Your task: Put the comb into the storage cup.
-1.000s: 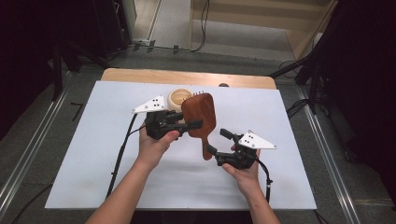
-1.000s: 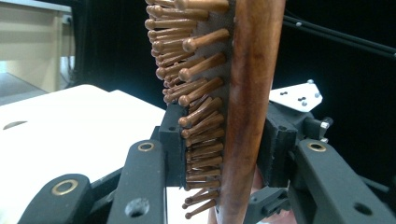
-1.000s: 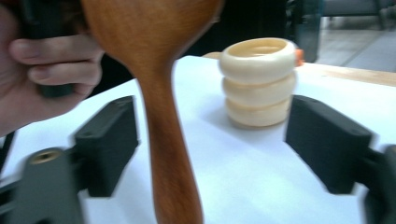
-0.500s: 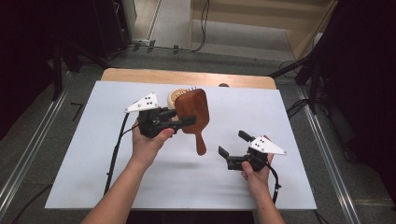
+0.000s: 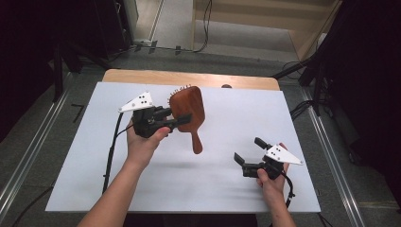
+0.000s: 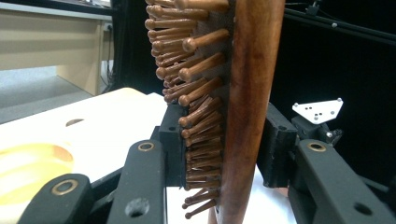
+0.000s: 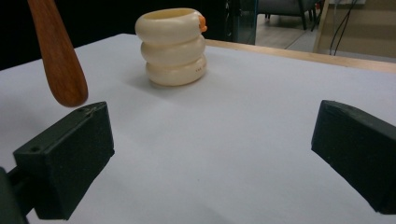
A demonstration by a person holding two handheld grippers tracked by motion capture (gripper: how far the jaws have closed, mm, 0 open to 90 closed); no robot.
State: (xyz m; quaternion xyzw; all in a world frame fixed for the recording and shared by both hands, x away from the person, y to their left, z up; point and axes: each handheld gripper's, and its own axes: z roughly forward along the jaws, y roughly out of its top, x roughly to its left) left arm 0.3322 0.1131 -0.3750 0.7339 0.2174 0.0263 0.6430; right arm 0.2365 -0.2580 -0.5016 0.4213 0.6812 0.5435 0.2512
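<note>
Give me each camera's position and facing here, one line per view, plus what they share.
High view: above the table, looking forward and down; both forearms, left gripper, right gripper.
Left gripper view: rides the left gripper, looking along jaws clamped on the wooden hairbrush.
Right gripper view: low over the table, open jaws facing the cream ringed holder.
Shared: all three show the hairbrush.

Cream holder on a white-covered worktop

A cream ribbed holder (image 7: 172, 45) of three stacked rings, with an orange bit at its rim, stands upright on the white sheet (image 5: 227, 189) covering the wooden worktop (image 5: 142, 75); grey floor (image 5: 28, 142) surrounds it.
</note>
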